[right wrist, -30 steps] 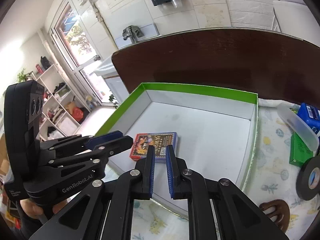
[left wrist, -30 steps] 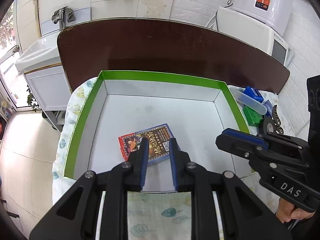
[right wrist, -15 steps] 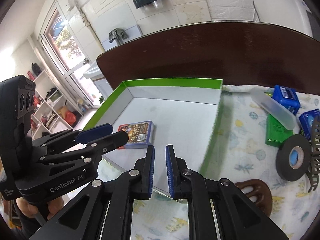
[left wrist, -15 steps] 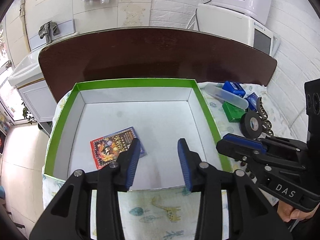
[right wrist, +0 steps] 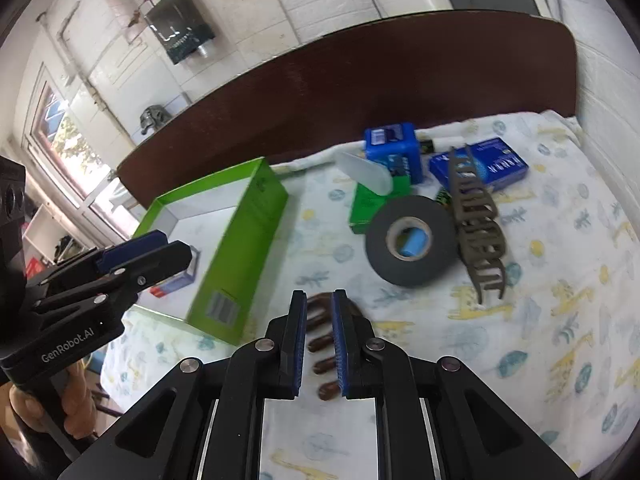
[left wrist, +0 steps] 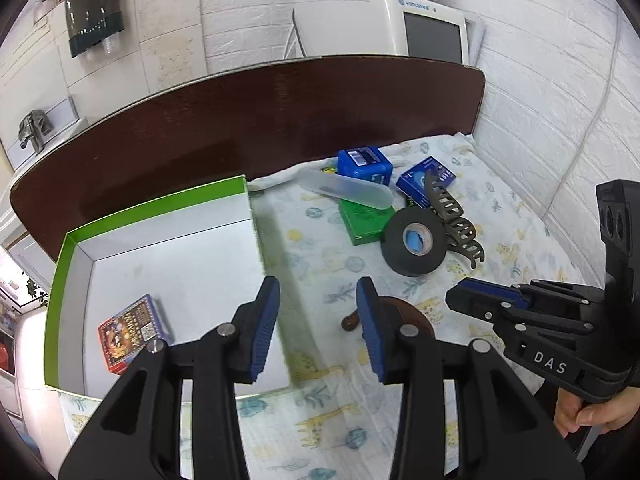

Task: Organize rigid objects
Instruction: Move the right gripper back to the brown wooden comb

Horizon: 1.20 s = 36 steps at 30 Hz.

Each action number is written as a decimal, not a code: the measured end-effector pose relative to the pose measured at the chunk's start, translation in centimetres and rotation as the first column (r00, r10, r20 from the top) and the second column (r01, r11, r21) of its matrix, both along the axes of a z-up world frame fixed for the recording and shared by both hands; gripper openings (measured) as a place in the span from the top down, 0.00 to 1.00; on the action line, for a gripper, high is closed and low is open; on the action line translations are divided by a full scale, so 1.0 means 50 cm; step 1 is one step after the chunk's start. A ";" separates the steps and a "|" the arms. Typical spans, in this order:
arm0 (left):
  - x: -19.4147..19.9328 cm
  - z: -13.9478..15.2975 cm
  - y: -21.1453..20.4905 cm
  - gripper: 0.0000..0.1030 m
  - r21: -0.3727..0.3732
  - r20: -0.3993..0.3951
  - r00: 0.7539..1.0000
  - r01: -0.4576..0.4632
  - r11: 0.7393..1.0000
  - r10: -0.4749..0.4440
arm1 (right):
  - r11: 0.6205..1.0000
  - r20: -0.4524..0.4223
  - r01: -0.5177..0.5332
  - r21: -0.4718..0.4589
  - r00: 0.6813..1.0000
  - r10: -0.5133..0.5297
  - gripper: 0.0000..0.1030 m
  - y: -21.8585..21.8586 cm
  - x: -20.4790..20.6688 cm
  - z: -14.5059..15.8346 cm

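Observation:
My left gripper is open with nothing between its fingers, hovering over the cloth just right of the green box. A card pack lies flat on the box's white floor. My right gripper is shut and empty, directly above a brown hair claw that shows through the narrow gap. In the left wrist view that brown claw is half hidden behind my right finger. Further back lie a black tape roll and a grey hair claw.
Behind the tape sit a blue box, a blue pack, a flat green box and a translucent case. A dark wooden board rises at the back, a white brick wall on the right. A hand holds the right gripper.
Both grippers swung right, from over the green box to over the patterned cloth. The left jaws opened wide and left the card pack in the box. The right jaws stayed shut.

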<state>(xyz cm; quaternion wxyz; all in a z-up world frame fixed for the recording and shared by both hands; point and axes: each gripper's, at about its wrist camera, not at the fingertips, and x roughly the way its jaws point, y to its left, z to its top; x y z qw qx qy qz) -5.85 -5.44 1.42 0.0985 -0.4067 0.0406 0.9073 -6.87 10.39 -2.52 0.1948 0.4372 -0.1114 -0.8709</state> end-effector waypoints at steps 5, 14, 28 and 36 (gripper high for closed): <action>-0.036 -0.054 0.049 0.63 -0.014 0.086 0.996 0.013 1.000 -0.012 | 0.999 0.055 0.035 0.022 0.998 -0.037 0.86 0.047 0.009 -0.044; -0.100 -0.123 0.079 0.63 -0.005 0.178 0.983 -0.042 0.999 0.042 | 0.999 0.116 -0.002 0.035 0.993 -0.002 0.86 0.045 0.029 -0.087; -0.120 -0.155 0.083 0.63 0.048 0.222 0.974 -0.063 0.997 0.051 | 0.993 0.166 -0.078 0.090 0.984 0.063 0.62 -0.038 0.041 -0.111; -0.119 -0.171 0.092 0.63 0.044 0.241 0.970 -0.041 0.998 0.029 | 0.992 0.155 -0.083 0.093 0.986 0.068 0.61 -0.052 0.051 -0.114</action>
